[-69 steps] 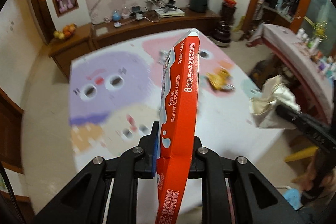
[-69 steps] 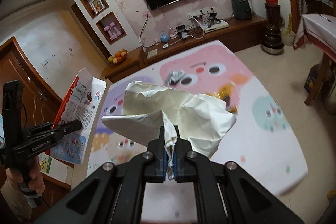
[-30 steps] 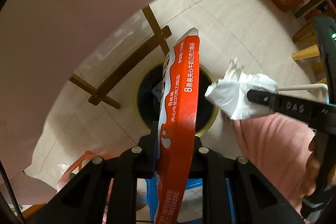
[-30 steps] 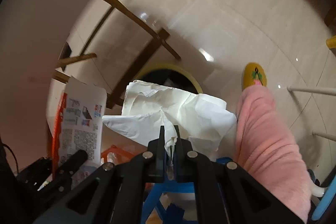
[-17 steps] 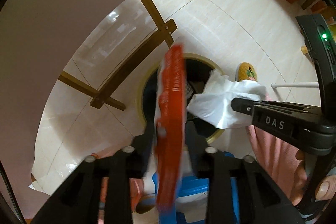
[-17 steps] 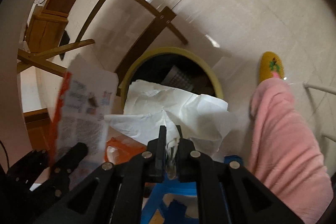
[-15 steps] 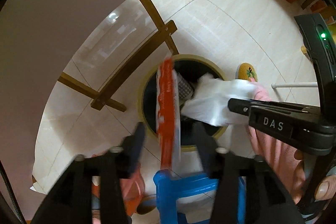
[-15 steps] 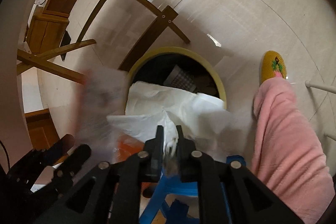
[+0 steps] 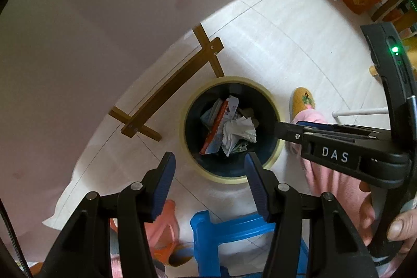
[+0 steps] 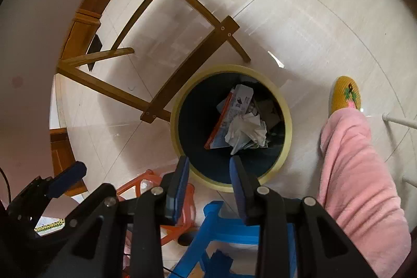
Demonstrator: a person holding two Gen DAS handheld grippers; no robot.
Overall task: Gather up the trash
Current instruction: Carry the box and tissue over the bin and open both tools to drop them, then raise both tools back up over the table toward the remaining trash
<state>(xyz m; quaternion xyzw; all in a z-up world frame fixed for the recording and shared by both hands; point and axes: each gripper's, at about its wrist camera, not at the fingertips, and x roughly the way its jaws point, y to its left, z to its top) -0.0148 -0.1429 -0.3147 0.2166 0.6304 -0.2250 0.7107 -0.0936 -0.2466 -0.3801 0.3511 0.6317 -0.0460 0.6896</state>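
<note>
Drop step done: orange box (image 9: 217, 125) and crumpled paper (image 9: 238, 133) down in the bin (image 9: 229, 177). Left gripper (image 9: 209, 177) and right gripper (image 10: 208, 177) wide apart, empty. Next, probably back for more trash.

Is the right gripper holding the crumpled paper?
No: the right gripper is open and empty, and the crumpled paper lies inside the trash bin.

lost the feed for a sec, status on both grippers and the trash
Left gripper open, empty. Right gripper open, empty. Red box and crumpled paper in bin. Nothing blocking.
</note>
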